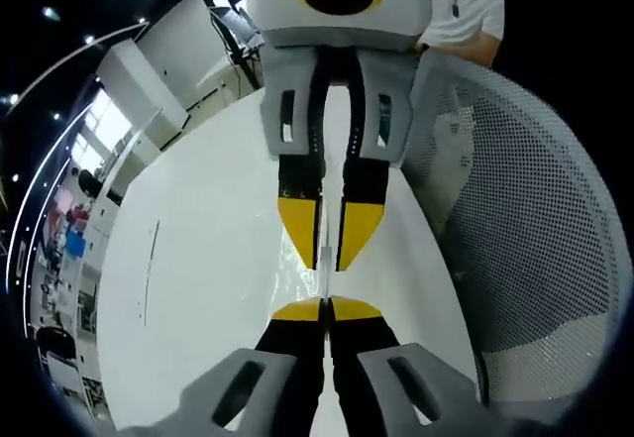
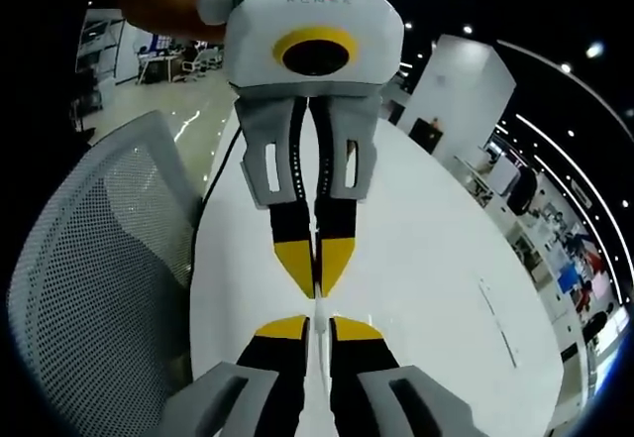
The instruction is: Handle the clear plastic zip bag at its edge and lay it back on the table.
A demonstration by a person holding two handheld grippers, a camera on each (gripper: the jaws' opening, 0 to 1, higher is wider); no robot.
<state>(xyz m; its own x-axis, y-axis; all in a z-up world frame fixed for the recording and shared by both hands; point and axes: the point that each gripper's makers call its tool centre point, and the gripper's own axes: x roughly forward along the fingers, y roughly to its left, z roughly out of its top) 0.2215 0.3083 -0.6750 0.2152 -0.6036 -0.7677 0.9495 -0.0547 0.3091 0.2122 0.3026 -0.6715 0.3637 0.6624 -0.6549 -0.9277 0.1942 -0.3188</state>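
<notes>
Left gripper view has the left gripper (image 1: 324,303) rising from 6 o'clock with its yellow-tipped jaws pressed together on the thin edge of the clear zip bag (image 1: 299,264), which runs as a narrow, glinting strip straight up toward 12 o'clock. The right gripper (image 1: 330,249) comes down from 12 o'clock, nose to nose with it, jaws also clamped on that same edge. Below the bag lies the white counter (image 1: 198,288), and a mesh chair (image 1: 535,239) stands at 3 o'clock. Right gripper view shows the mirror of this: the right gripper (image 2: 315,323) at 6 o'clock and the left gripper (image 2: 317,269) descending from 12 o'clock, with the bag (image 2: 316,303) seen edge-on as a thin pale line between them. The bag's long axis seems to run from one pair of jaws to the other, over the counter (image 2: 426,259), so both hands probably need to lower together.
</notes>
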